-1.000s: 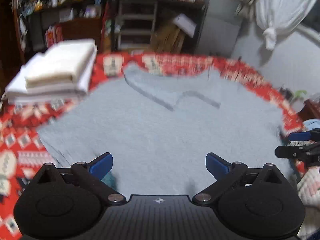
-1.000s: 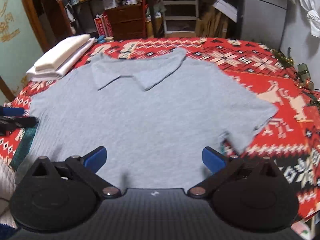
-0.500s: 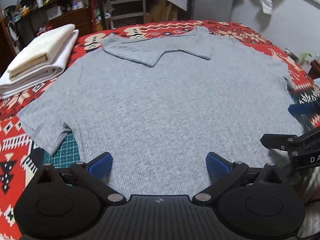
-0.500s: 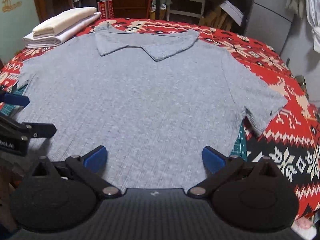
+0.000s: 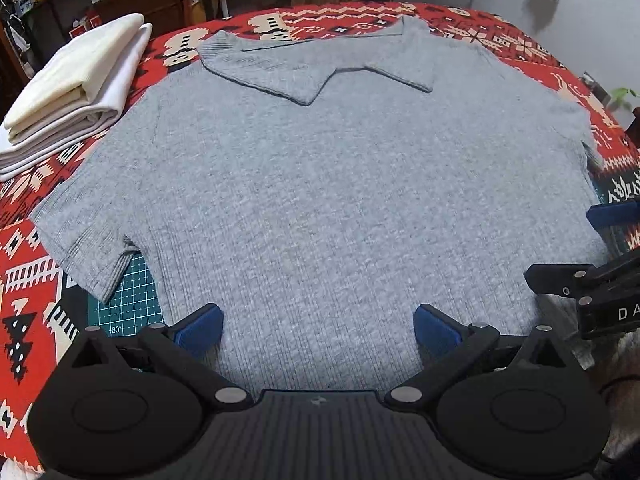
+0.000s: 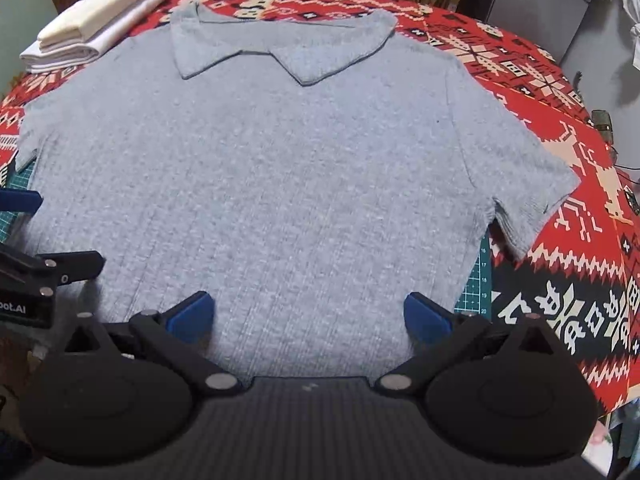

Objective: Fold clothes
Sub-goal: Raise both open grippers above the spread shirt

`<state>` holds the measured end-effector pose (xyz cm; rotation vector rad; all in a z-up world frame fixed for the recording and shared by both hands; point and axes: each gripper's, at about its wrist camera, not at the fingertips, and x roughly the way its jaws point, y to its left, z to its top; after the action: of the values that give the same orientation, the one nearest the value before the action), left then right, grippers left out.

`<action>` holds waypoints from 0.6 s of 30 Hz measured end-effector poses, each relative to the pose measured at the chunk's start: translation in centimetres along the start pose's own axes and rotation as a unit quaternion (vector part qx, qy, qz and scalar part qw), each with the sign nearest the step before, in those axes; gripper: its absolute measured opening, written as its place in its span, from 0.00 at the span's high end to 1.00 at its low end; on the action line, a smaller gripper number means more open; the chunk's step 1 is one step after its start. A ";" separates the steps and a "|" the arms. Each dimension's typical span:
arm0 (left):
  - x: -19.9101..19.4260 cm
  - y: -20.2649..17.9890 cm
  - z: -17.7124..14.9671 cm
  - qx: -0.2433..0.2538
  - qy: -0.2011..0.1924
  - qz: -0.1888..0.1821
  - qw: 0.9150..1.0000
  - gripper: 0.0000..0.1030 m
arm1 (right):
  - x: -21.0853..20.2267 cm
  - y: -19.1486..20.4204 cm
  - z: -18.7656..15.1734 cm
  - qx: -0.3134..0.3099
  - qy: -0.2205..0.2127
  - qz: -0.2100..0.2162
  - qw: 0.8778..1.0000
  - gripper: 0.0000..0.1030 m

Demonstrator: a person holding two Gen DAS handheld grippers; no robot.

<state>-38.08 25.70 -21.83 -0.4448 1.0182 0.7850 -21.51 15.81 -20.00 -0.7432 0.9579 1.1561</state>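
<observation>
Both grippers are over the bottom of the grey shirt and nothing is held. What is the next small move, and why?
Probably lower both onto the hem and close. The grey polo shirt lies flat and unfolded, collar at the far side, on the red patterned cloth. The left gripper and right gripper are open and empty near the bottom edge, side by side.

"80" on cutting mat [image 5: 132,304]; "16–20" on its edge.
</observation>
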 end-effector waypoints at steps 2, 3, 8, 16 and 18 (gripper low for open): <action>0.0 -0.1 0.0 -0.005 -0.001 0.003 1.000 0.00 | 0.1 0.2 0.1 0.002 -0.002 -0.001 1.000 0.00; -0.1 -0.2 0.0 -0.007 -0.002 0.004 1.000 0.00 | 0.2 0.3 0.2 0.003 -0.004 -0.002 1.000 0.00; -0.2 -0.4 -0.3 -0.016 -0.020 0.008 1.000 0.00 | 0.2 0.4 -0.2 0.006 -0.021 -0.004 1.000 0.00; -1.2 0.4 0.2 -0.022 -0.005 -0.008 1.000 0.14 | -1.1 0.7 -0.2 -0.008 -0.012 0.018 1.000 0.01; -2.4 1.3 0.2 -0.043 -0.004 -0.020 0.999 0.14 | -2.5 0.2 -0.5 0.014 -0.036 0.008 0.999 0.01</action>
<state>-39.68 25.84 -19.60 -0.5339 0.9688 0.7970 -22.09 14.41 -17.97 -0.6689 0.9203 1.1736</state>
